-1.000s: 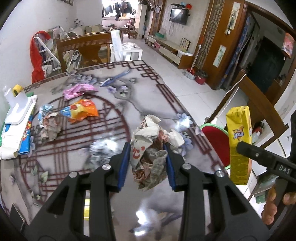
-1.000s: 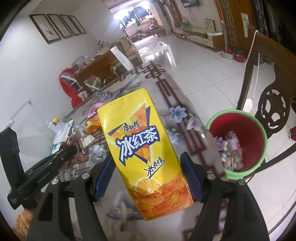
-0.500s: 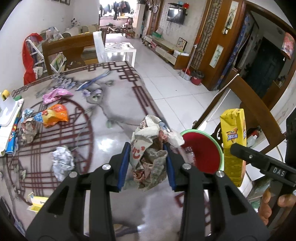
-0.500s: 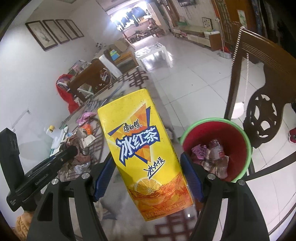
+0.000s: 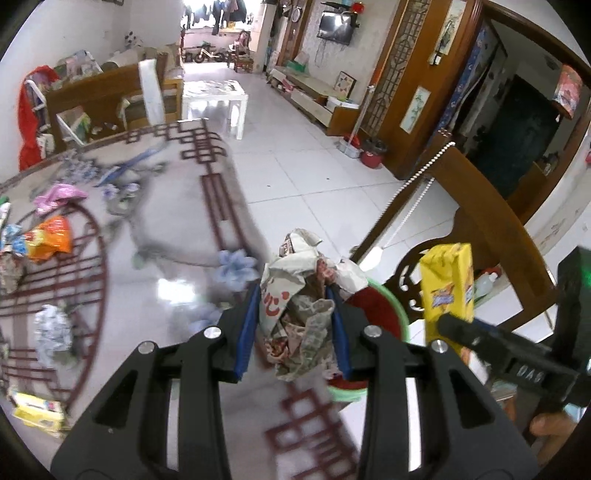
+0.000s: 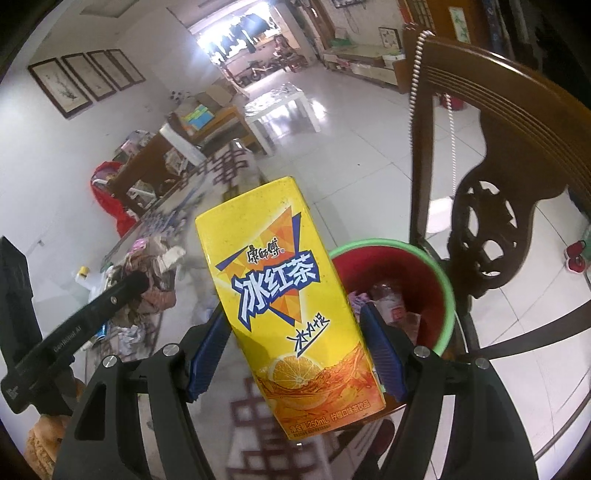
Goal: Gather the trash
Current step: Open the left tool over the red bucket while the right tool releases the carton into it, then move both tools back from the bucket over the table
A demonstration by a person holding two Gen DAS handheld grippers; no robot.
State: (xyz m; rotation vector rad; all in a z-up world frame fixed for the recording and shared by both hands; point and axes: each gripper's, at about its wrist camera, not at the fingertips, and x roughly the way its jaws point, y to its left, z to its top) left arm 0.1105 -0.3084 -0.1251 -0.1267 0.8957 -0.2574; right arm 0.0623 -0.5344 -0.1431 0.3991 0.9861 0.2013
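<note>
Yellow carton (image 6: pixel 291 302) clamped in your right gripper (image 6: pixel 295 350), paper wad (image 5: pixel 301 306) in your left gripper (image 5: pixel 293 332). Carrying step: centre both over the bin (image 6: pixel 436 269), then release.

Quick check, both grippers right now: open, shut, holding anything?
Left gripper: shut on the crumpled paper wad.
Right gripper: shut on the yellow iced tea carton, fingers on its two sides.

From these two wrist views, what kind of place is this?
Most likely a lived-in home, an open dining and living room. A patterned dining table with a carved wooden chair beside it, a wall TV over a low cabinet, and framed pictures on the wall.
</note>
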